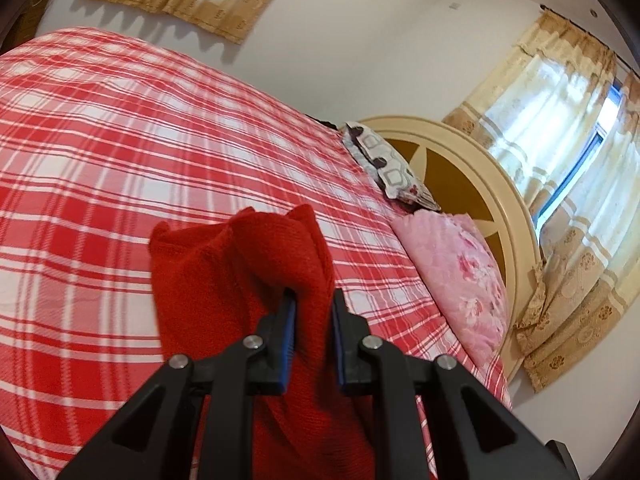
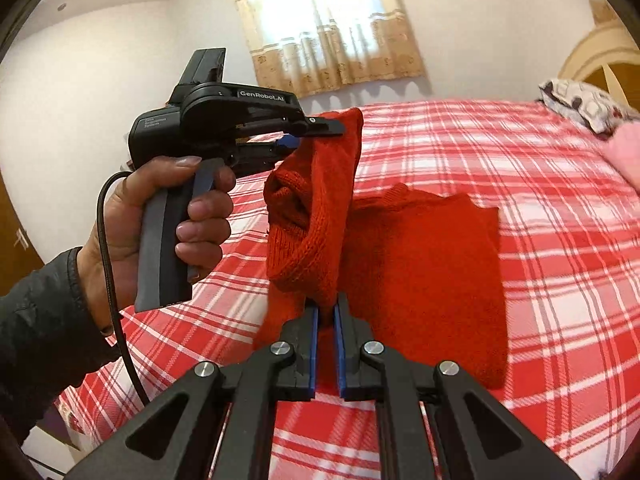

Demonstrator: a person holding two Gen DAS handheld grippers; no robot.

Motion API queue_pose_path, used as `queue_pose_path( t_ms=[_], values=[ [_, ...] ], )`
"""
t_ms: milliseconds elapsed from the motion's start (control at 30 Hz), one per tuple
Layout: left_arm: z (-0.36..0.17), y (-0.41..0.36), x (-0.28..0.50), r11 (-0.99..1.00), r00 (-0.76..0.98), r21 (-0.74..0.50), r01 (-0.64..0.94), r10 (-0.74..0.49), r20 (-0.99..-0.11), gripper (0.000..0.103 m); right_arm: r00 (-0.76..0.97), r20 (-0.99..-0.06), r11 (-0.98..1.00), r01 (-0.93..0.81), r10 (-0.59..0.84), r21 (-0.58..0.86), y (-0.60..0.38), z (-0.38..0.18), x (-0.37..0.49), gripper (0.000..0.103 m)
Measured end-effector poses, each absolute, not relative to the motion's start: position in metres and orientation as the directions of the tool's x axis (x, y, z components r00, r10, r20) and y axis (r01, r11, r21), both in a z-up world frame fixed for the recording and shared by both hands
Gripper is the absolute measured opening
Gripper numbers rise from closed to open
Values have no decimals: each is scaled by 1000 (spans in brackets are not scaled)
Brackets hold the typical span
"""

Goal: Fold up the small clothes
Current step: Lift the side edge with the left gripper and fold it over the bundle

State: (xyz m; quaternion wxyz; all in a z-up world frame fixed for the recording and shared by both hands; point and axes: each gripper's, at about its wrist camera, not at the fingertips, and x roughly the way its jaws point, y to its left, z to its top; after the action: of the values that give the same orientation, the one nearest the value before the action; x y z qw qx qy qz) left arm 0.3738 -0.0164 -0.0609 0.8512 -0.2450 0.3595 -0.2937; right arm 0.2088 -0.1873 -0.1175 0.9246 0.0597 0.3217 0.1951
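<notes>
You were mid-fold: left gripper [image 2: 316, 136] and right gripper [image 2: 326, 312] each pinched an edge of the red knit sweater [image 2: 432, 272], lifting that side off the plaid bed [image 2: 540, 200] while the rest lay flat. I'd say the next move called for carrying the raised flap across the body and laying it down level before letting go. Sleeves and hem were hidden under folds; I couldn't tell which edge you held.

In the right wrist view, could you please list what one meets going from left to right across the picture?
Dark sleeve → hand holding the left tool → lifted end of the red knitted garment → its flat part on the checked bedspread → pillows.
</notes>
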Motion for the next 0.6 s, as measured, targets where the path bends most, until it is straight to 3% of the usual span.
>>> queue_pose_path(
  t_ms=[600],
  values=[
    [-88, -107, 388, 768, 471, -505, 394, -640, -607, 16, 668, -618, 891, -157, 414, 427, -273, -153, 217, 6]
  ],
)
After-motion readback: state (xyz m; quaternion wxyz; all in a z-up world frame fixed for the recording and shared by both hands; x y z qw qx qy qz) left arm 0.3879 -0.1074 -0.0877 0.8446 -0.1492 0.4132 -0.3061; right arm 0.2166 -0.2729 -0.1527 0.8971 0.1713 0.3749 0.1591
